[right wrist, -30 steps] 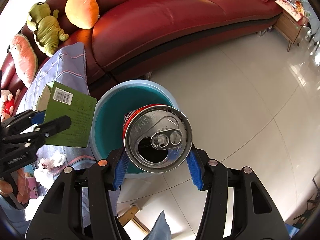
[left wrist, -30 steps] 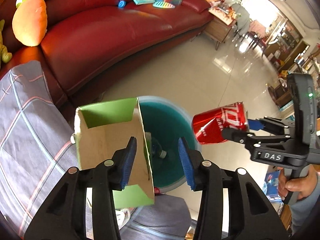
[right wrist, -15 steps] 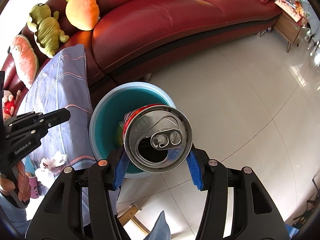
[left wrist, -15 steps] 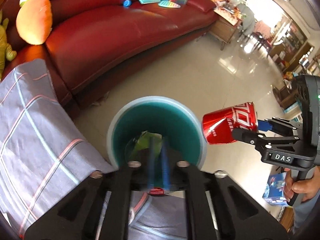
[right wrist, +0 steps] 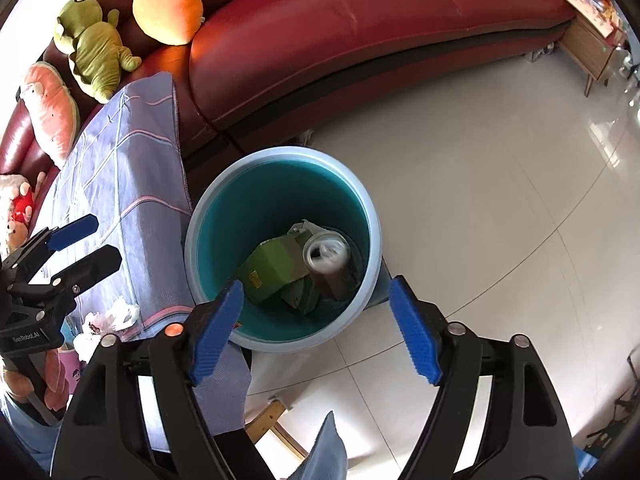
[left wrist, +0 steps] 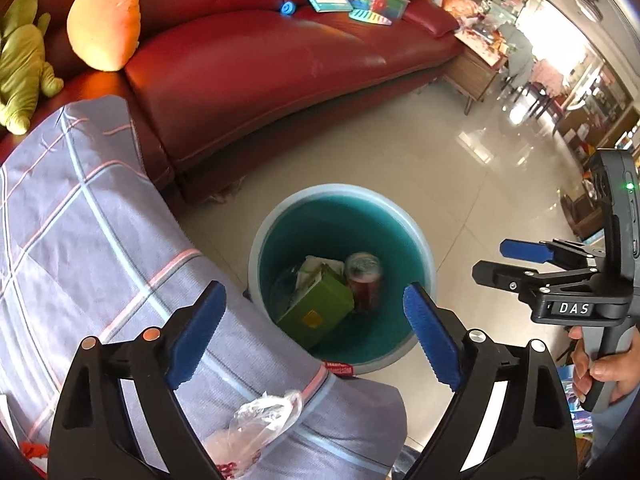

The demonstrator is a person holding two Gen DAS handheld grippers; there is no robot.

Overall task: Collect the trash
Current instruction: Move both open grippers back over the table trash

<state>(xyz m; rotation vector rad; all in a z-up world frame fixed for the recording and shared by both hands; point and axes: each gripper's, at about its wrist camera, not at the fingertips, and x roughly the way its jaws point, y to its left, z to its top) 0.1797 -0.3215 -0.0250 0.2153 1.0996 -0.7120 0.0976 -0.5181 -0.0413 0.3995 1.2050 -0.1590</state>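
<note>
Trash left to collect looks like the crumpled plastic bag [left wrist: 264,420] at the tablecloth's [left wrist: 100,240] near edge: light, soft, slippery, best pinched at a bunched fold. Both tongs, left gripper [left wrist: 312,332] and right gripper [right wrist: 316,330], hang released above the bin [right wrist: 372,216], can [right wrist: 328,264] and green carton [right wrist: 276,268] inside.

Trash bin [left wrist: 420,236]: round, pale blue rim, teal inside, stood upright on the tiled floor, lower centre of both frames. Green carton [left wrist: 320,306] lay tilted inside on the bin's bottom, a yellow mark on one face. Red soda can [left wrist: 364,280] stood roughly upright just right of the carton and touching it, top blurred in the right wrist view. Whitish paper scraps [left wrist: 316,266] showed behind both. Crumpled clear plastic bag [left wrist: 260,424] lay on the checked cloth at lower left, outside the bin.
</note>
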